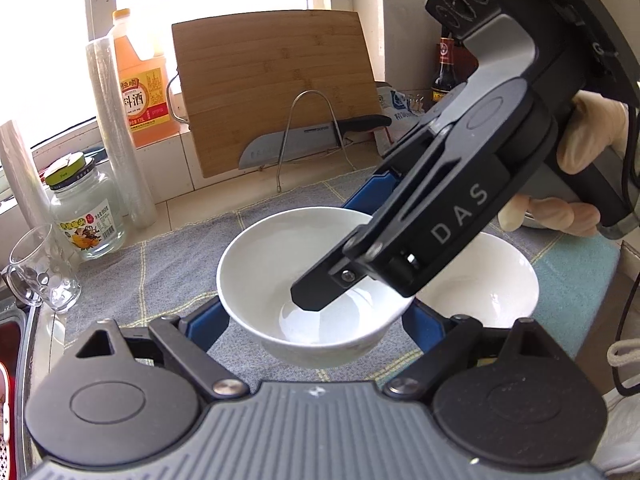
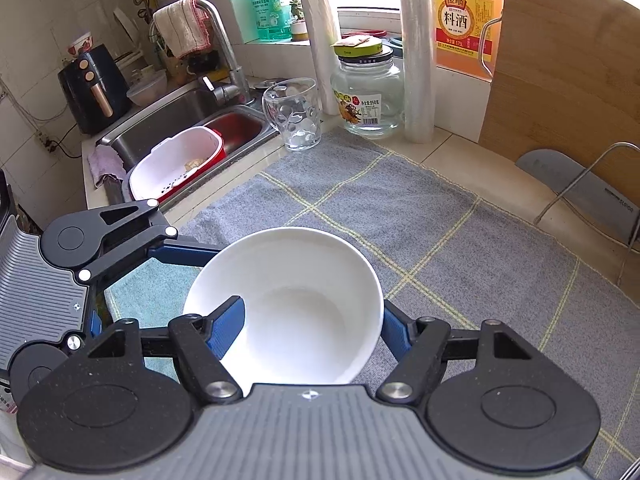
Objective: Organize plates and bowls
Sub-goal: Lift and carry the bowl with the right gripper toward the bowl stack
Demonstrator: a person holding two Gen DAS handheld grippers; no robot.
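Two round white glazed bowls sit at the near edge of a grey woven mat [image 2: 420, 208] crossed by thin yellow lines.

Left gripper [image 1: 316, 320]: its blue-padded fingers [image 1: 210, 322] are spread wide and stand on either side of the near bowl [image 1: 276, 268], at or close to its outer wall. Contact cannot be confirmed, because the bowl hides the fingertips.

Right gripper [image 2: 308, 324]: one blue finger [image 2: 228, 328] lies inside the near bowl [image 2: 296, 296] against the inner wall; the other stands outside the rim. The fingers straddle the wall at a moderate opening (whether they press on it cannot be told). In the left wrist view this gripper [image 1: 320, 300] reaches down into the bowl from the right, held by a gloved hand [image 1: 588, 136].

The second bowl [image 1: 488, 280] rests just beside the near bowl, on its right, partly hidden behind the right gripper.

Background items:
- A flat bamboo cutting board [image 1: 276, 92] leans upright against the tiled wall.
- A knife [image 1: 304, 140] with a grey blade and black handle lies across a wire stand [image 1: 310, 120] in front of the board.
- A clear dimpled glass cup [image 2: 294, 116] and a lidded glass jar [image 2: 368, 96] stand at the mat's far corner.
- An orange bottle [image 2: 464, 24] stands on the sill.
- A steel sink [image 2: 176, 120] holds a white perforated basket [image 2: 176, 164].
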